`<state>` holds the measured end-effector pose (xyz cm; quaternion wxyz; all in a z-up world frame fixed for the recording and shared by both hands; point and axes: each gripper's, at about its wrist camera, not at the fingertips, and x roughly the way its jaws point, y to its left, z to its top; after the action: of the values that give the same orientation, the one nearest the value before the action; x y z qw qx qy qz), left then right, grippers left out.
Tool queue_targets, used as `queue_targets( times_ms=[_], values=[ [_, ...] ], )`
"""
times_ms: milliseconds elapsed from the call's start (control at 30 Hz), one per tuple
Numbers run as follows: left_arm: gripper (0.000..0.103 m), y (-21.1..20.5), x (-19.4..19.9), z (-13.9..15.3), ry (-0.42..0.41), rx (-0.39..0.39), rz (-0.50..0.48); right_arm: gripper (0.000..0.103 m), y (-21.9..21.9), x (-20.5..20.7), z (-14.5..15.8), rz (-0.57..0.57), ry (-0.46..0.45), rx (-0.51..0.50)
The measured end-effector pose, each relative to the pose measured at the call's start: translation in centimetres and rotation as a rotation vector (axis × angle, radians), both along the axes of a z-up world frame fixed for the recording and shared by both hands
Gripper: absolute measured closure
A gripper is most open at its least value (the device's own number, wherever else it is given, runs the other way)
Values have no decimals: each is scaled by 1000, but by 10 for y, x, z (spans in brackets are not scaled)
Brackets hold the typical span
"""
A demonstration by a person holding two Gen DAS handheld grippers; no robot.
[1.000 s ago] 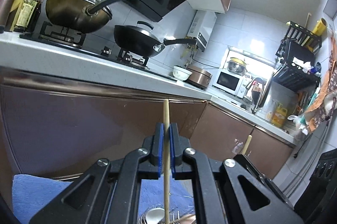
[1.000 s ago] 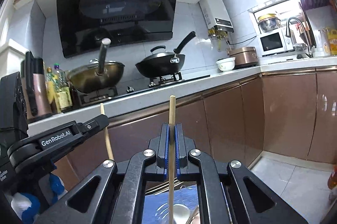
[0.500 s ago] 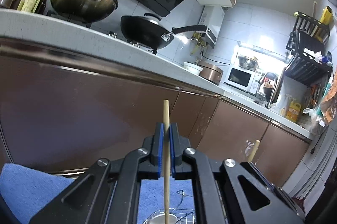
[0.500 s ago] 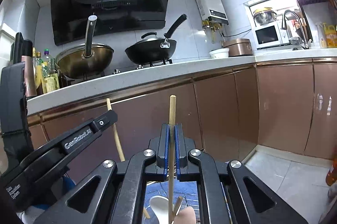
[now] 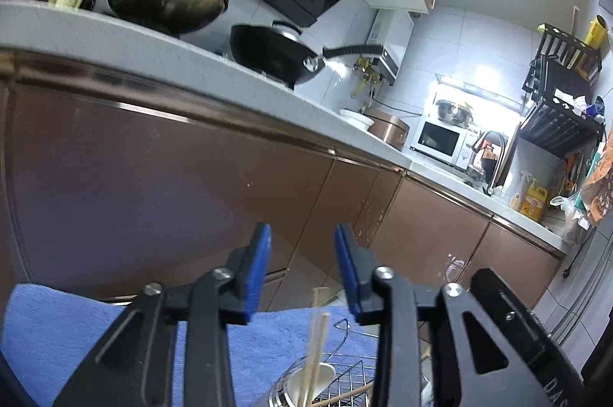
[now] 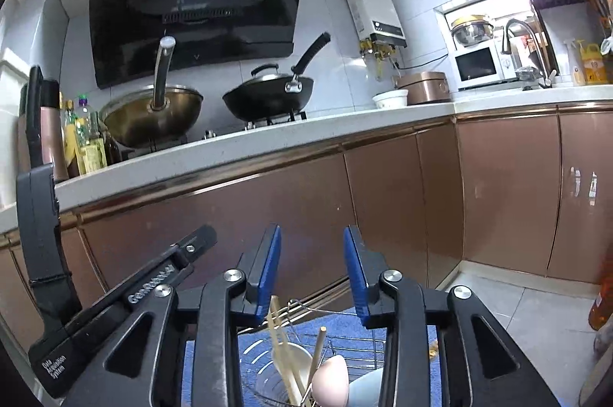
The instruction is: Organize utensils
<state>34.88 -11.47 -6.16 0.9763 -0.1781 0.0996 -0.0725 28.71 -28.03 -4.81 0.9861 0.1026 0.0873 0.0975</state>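
Note:
My left gripper (image 5: 302, 250) is open and empty above a metal utensil cup (image 5: 285, 388) in a wire rack (image 5: 348, 368). Wooden chopsticks (image 5: 316, 349) stand in the cup, blurred as if dropping. My right gripper (image 6: 312, 254) is open and empty over the same cup (image 6: 268, 372), where wooden chopsticks (image 6: 281, 342) lean beside a white spoon (image 6: 300, 357) and a pink spoon (image 6: 331, 380). The left gripper's body (image 6: 115, 299) shows at the left of the right wrist view.
A blue cloth (image 5: 57, 322) lies under the rack. Brown cabinet fronts (image 6: 268, 215) rise behind it, under a white counter (image 6: 249, 146) with two woks (image 6: 268, 93) on a stove. A tiled floor (image 6: 536, 311) lies to the right.
Both grippers have opened and let go of their chopsticks, which have dropped into the cup. Both have lowered toward the rack.

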Motion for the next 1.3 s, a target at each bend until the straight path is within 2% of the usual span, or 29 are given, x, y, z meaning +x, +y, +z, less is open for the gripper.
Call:
queue_targets(
  times_ms=[67, 167, 233, 367, 433, 500, 633, 900, 1300],
  values=[
    [57, 9, -11, 11, -3, -6, 10, 64, -1, -9, 9, -9, -9, 10],
    [53, 23, -32, 31, -5, -8, 27, 58, -4, -29, 25, -24, -30, 25],
    [51, 33, -52, 47, -8, 6, 40, 49, -4, -45, 37, -33, -45, 25],
    [45, 43, -89, 74, -15, 67, 53, 37, -1, -80, 64, -52, -67, -2],
    [43, 48, -113, 83, -23, 106, 51, 22, 1, -99, 76, -63, -73, -19],
    [41, 50, -135, 91, -18, 149, 67, 13, 3, -117, 87, -61, -69, -25],
    [39, 55, -178, 102, -30, 206, 81, 3, 6, -151, 101, -77, -63, -35],
    [37, 62, -244, 117, -46, 294, 93, 0, 10, -201, 109, -132, -32, -56],
    [24, 68, -315, 129, -97, 372, 160, 0, 1, -262, 105, -209, -11, -89]
  ],
)
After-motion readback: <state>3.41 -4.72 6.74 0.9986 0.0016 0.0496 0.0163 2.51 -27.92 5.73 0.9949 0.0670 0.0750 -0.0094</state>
